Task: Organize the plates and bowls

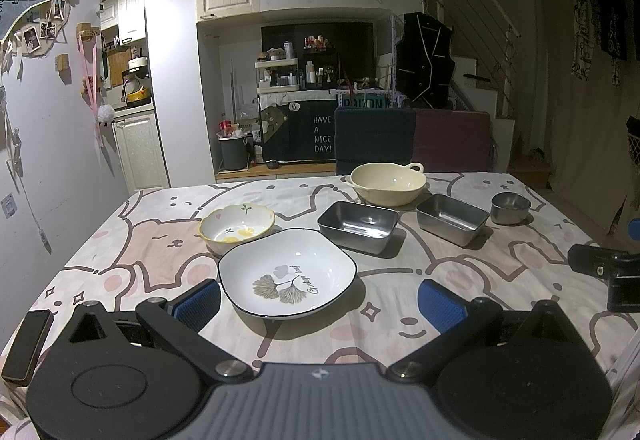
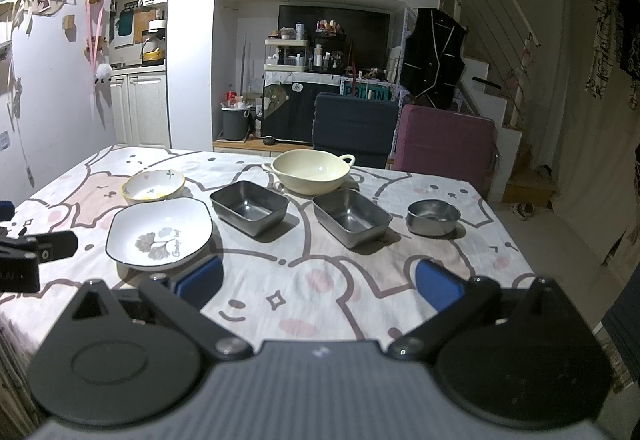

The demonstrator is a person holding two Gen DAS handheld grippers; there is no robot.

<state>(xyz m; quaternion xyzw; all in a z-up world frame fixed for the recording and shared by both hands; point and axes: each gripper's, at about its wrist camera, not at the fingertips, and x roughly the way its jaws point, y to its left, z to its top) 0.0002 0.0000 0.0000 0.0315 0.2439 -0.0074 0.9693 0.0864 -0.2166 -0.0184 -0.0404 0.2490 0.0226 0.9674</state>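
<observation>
1. The left gripper [image 1: 319,300] hovers low over the near edge of the tabletop [image 1: 460,280], its blue pads spread wide and holding nothing.
2. The right gripper [image 2: 318,282] sits likewise over the near edge, fingers spread apart and empty.
3. A white plate with a ginkgo leaf print [image 1: 287,273] lies nearest, just beyond the left gripper and between its fingertips.
4. A small floral bowl with a yellow rim [image 1: 237,226] sits just behind the plate on the left, touching or nearly touching it.
5. Two steel rectangular trays [image 2: 249,206] [image 2: 351,216] stand side by side in the middle, apart from each other.
6. A cream two-handled bowl [image 2: 310,170] rests behind the trays, farthest away.
7. A small round steel bowl [image 2: 433,217] stands alone at the right.
8. A dark phone [image 1: 28,346] lies at the near left edge.
</observation>
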